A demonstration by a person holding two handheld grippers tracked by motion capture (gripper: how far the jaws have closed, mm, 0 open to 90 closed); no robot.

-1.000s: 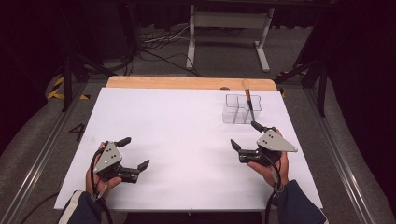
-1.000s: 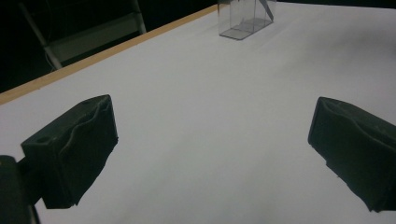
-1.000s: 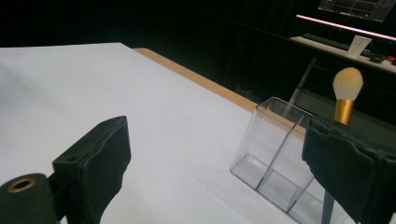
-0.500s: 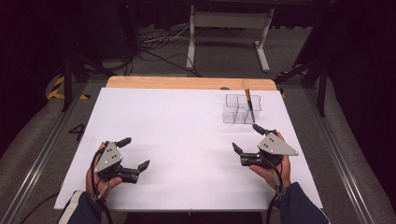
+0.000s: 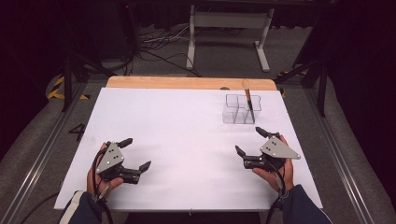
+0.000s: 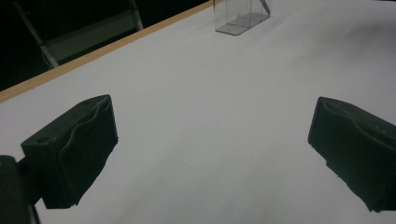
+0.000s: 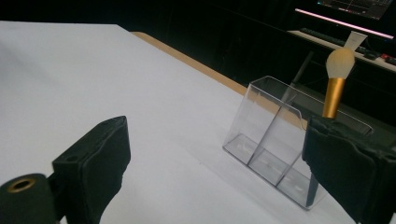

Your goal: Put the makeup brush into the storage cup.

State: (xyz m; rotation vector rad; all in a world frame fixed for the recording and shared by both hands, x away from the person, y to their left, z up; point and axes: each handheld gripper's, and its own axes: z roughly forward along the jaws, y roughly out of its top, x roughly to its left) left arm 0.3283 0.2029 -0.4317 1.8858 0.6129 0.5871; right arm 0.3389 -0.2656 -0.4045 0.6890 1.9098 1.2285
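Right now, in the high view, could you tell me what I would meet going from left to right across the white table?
left gripper → clear divided holder → makeup brush standing in the holder → right gripper

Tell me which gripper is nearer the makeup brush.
Right. The right gripper sits just in front of the makeup brush in its clear organizer; the left gripper is far across the table.

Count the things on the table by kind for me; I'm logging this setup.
Clear organizer: 1
Makeup brush, standing in the organizer: 1
Grippers, left and right, both open and empty: 2
Total: 4
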